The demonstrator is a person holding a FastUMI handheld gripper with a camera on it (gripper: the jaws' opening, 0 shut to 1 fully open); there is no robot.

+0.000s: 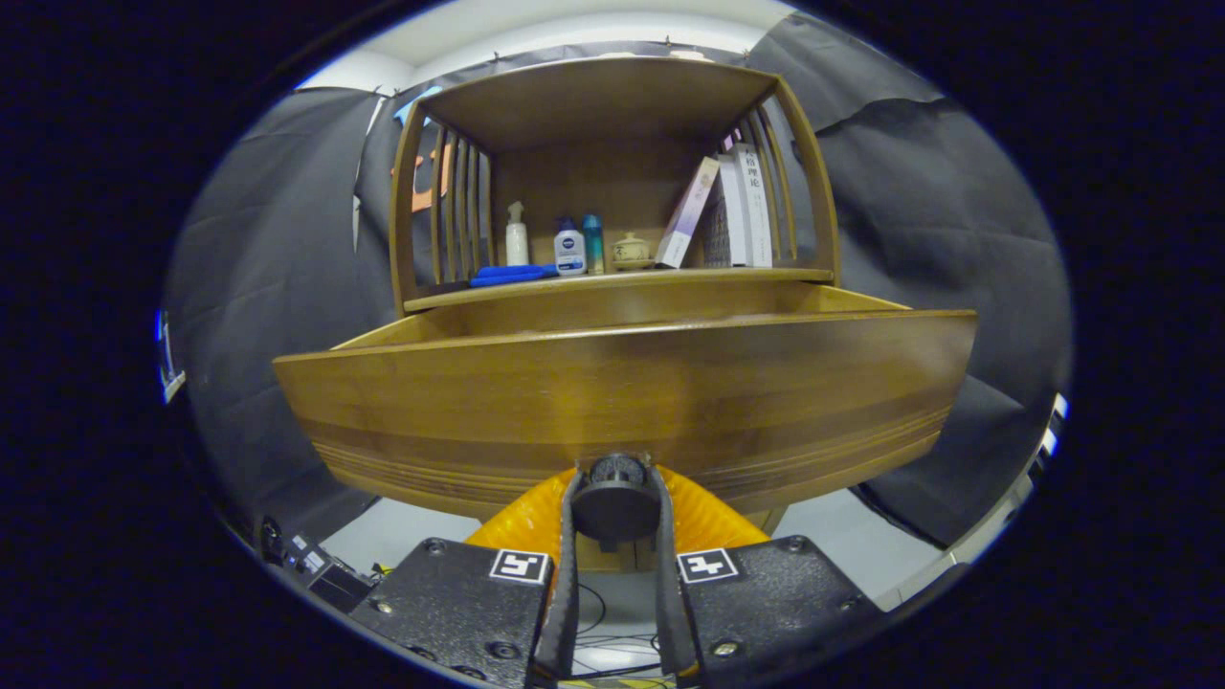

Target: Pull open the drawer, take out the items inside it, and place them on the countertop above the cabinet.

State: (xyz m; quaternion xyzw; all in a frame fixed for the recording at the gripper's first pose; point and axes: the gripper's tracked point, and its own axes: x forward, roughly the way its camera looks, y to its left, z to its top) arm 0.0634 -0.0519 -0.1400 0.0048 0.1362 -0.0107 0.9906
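Between the 2 fingers of the gripper (613,502), a round dark knob (614,500) on the front panel of the wide brown wooden drawer (622,402) is clamped: the fingers are closed around it, 1 pressing on each side. The drawer stands pulled out from the brown wooden cabinet (612,105), its side walls running back from the panel to the cabinet body beyond the fingers. The step in hand looks like the pull itself, and it seems well advanced, though how much travel remains cannot be told.

From this low angle the panel hides the drawer's interior, so whatever lies inside cannot be seen. The next move probably calls for finishing the pull, letting go of the knob, then lifting the gripper above the panel's top edge so the contents come into view before reaching in.

Beyond and above the fingers, the wooden countertop (612,284) above the drawer forms the floor of an open shelf with slatted sides. It already carries a flat blue item (512,275), a white pump bottle (517,239), a white bottle with a blue cap (570,251), a slim teal bottle (593,244), a small cream lidded pot (631,251) and leaning pale books (732,206). Bare wood shows along the front edge, which looks like the likeliest spot for placing.
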